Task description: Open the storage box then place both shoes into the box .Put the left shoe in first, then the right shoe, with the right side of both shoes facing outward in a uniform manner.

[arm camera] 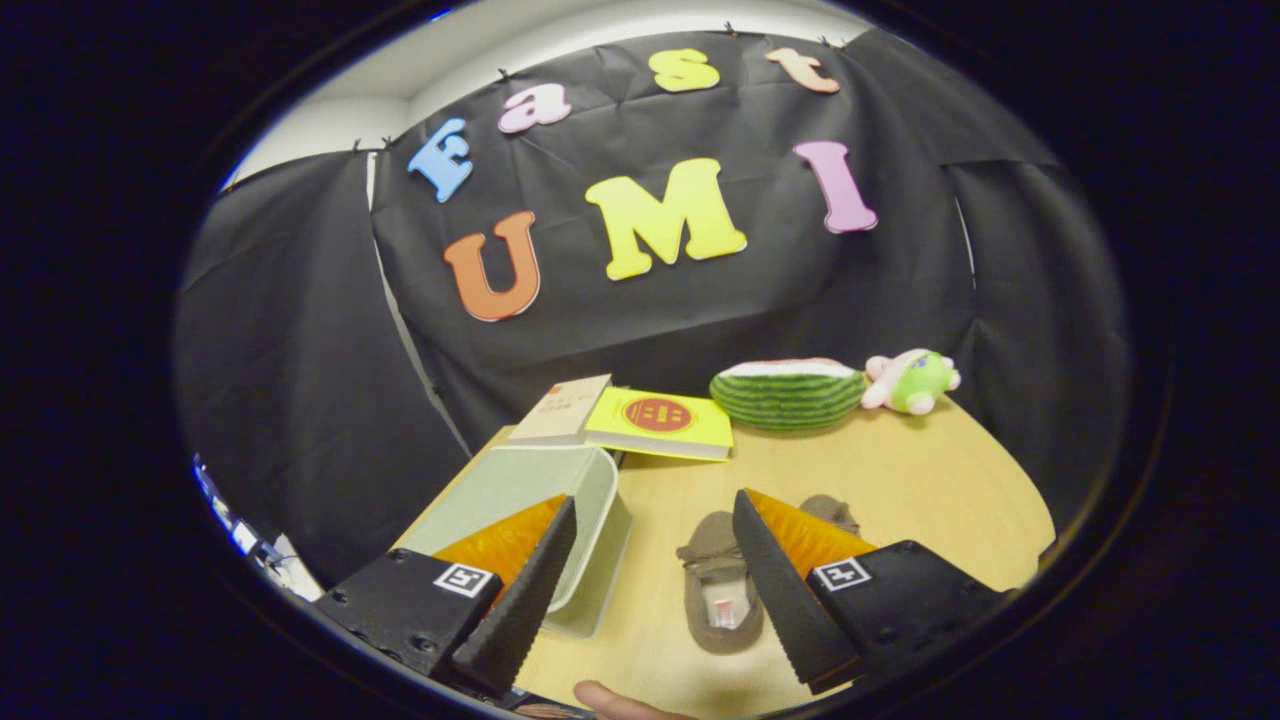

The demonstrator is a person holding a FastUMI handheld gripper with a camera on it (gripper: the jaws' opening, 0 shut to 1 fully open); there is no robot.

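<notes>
**Gripper spread over table; box and shoes below it**

Count, left to right: one storage box, two books, two shoes, one watermelon-shaped toy, one plush toy.

The storage box point(560, 500) is pale green, with a lid of the same colour lying over its top. It sits on the wooden table point(900, 480), partly covered by the left finger. Whether the lid is fully seated cannot be told.

Beyond the box lie the two books: a cream book point(562, 410) overlapping a yellow book point(665, 422) that bears a red round mark.

The first brown shoe point(718, 585) lies between the fingers, just beside the box. It is a soft slipper type, opening upward, with a white tag inside. A second brown shoe point(830, 512) is mostly hidden behind the right finger; only its far end shows.

Further back stand the striped green watermelon toy point(788, 393) and, touching it, a pink and green plush toy point(912, 381).

The gripper point(650, 600) is released: fingers well apart, grasping nothing. A fingertip point(610, 700) of a person shows below them.
</notes>
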